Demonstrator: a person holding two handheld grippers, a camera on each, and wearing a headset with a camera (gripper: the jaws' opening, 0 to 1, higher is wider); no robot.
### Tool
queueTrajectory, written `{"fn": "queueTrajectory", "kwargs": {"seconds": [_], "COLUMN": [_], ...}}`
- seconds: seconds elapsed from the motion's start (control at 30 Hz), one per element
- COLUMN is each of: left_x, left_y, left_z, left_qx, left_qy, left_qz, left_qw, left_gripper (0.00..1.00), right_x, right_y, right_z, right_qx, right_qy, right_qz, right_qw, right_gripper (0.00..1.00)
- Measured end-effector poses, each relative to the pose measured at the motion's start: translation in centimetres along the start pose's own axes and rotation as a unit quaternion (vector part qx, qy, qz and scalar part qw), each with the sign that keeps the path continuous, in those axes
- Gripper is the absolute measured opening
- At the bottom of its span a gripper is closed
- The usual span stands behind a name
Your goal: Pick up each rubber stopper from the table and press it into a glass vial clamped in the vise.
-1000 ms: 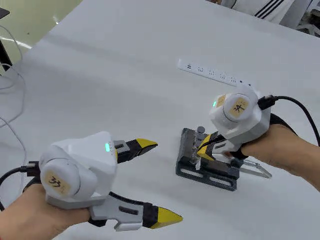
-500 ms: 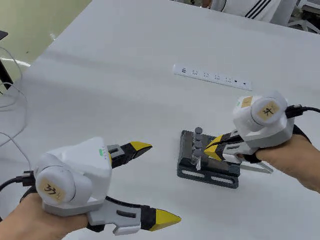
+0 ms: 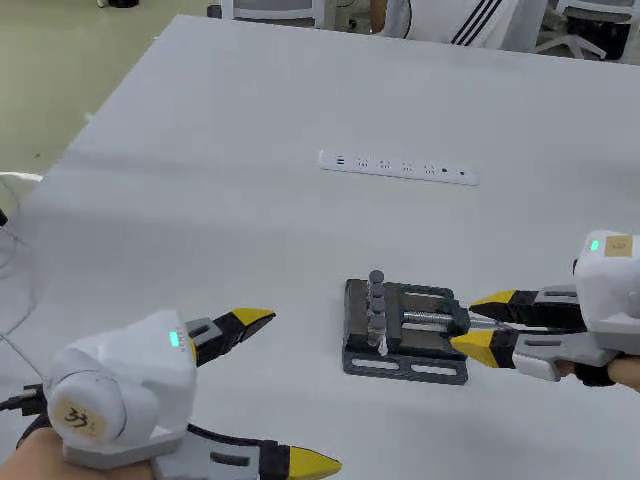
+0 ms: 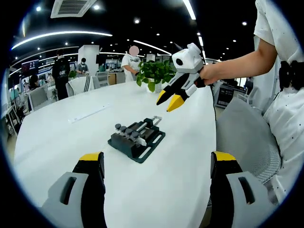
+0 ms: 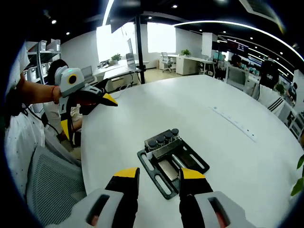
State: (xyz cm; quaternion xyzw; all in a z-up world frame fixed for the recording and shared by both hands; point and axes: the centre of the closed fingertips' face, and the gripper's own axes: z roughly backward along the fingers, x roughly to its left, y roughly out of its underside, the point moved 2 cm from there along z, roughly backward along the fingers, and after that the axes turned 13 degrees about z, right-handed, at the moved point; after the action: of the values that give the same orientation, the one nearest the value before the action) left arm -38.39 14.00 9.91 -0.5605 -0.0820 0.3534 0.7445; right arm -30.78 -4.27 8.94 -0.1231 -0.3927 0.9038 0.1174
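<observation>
Left gripper point(image 3: 285, 392): In the head view it was at the lower left, over the table point(image 3: 200, 200) and well apart from the vise point(image 3: 405, 345). Its two yellow-tipped jaws stood wide apart and there was nothing between them.
Right gripper point(image 3: 483, 322): It was at the right edge of the head view, held in the air, and its jaws pointed toward the vise from the side of the screw. The jaws were parted by a smaller gap and they gripped nothing. The left gripper view showed it raised above the table and not touching the vise.
Vise: It was dark and it stood flat on the white table between the two grippers, nearer to the right gripper.
Glass vials point(image 3: 378, 322): Four vials stood upright in one row, clamped at the end of the vise far from the right gripper.
Rubber stoppers point(image 5: 161, 138): They were dark grey, and one sat on the top of each vial. How deep they were pressed in, I could not tell.
Power strip point(image 3: 400, 167): It was white and lay flat on the table beyond the vise, well apart from it.
</observation>
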Motion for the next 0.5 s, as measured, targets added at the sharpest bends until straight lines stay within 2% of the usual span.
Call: {"fn": "queueTrajectory", "kwargs": {"seconds": [0.13, 0.3, 0.37, 0.5], "left_x": [0.2, 0.4, 0.6, 0.8], "left_y": [0.5, 0.8, 1.1, 1.4], "left_z": [-0.2, -0.5, -0.8, -1.1], "left_qx": [0.010, 0.011, 0.018, 0.017], "left_qy": [-0.001, -0.004, -0.006, -0.009], "left_qz": [0.000, 0.002, -0.001, 0.005], "left_qw": [0.9999, 0.9999, 0.9998, 0.9998], "left_gripper": [0.95, 0.99, 0.99, 0.99], "right_x": [0.9, 1.9, 1.8, 1.9], "right_y": [1.5, 2.8, 3.2, 3.7], "right_z": [0.9, 1.5, 1.8, 2.2], "right_qx": [-0.008, -0.023, -0.041, -0.063], "right_qy": [0.002, 0.009, 0.014, 0.027], "right_qz": [-0.013, -0.016, -0.020, -0.027], "right_qw": [0.9999, 0.9996, 0.9989, 0.9973], "right_gripper": [0.36, 0.49, 0.54, 0.68]}}
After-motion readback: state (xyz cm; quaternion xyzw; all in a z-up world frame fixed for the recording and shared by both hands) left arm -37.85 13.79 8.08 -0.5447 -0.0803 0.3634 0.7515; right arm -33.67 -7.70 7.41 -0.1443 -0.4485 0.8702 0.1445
